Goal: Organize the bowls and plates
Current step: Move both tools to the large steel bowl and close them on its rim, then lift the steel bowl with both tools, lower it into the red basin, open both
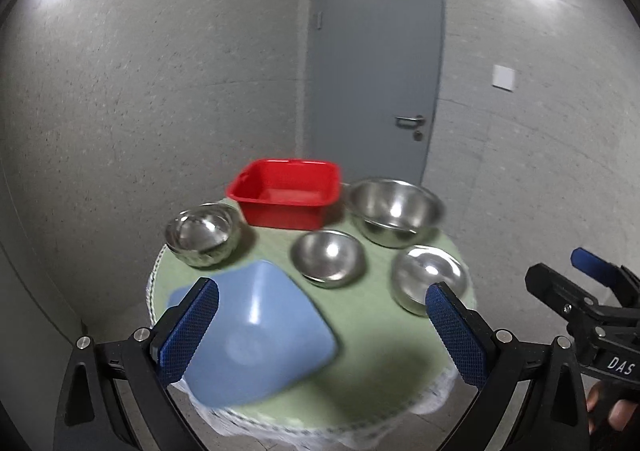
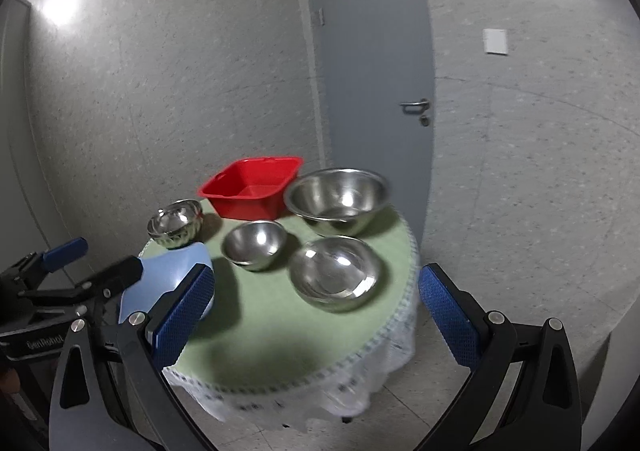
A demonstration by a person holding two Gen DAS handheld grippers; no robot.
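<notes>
While the blue square dish [image 1: 256, 331] lay on the green tablecloth [image 1: 372, 335] just ahead of the left gripper [image 1: 322, 331], partly behind that gripper's left pad, nothing on the table was held by either tool. Both the left gripper and the right gripper [image 2: 316, 315] stood with their jaws spread wide and empty. Beyond the dish, further from the left gripper, sat a small steel bowl [image 1: 328, 258] in the middle, and a shallow steel bowl [image 1: 430, 278] lay ahead near the right pad. A stack of nested steel bowls [image 1: 202, 234] sat ahead and to the left, a large steel mixing bowl [image 1: 396, 211] far ahead to the right, and a red square basin [image 1: 286, 193] at the far edge, ahead of everything else. From the right gripper's side the shallow steel bowl was the nearest thing straight ahead, with the blue dish off to its left beside the left gripper's body. Behind the table stood a grey door [image 1: 376, 51] and speckled walls. The likeliest trouble, I judged, was slip: polished steel rims are smooth and curved, so a pinch placed too shallow could let a bowl twist out and clatter. The blue dish sat close to the near table edge, and a nudge from a pad could push it off. The cloth might also drag and shift the bowls if a jaw caught it.
</notes>
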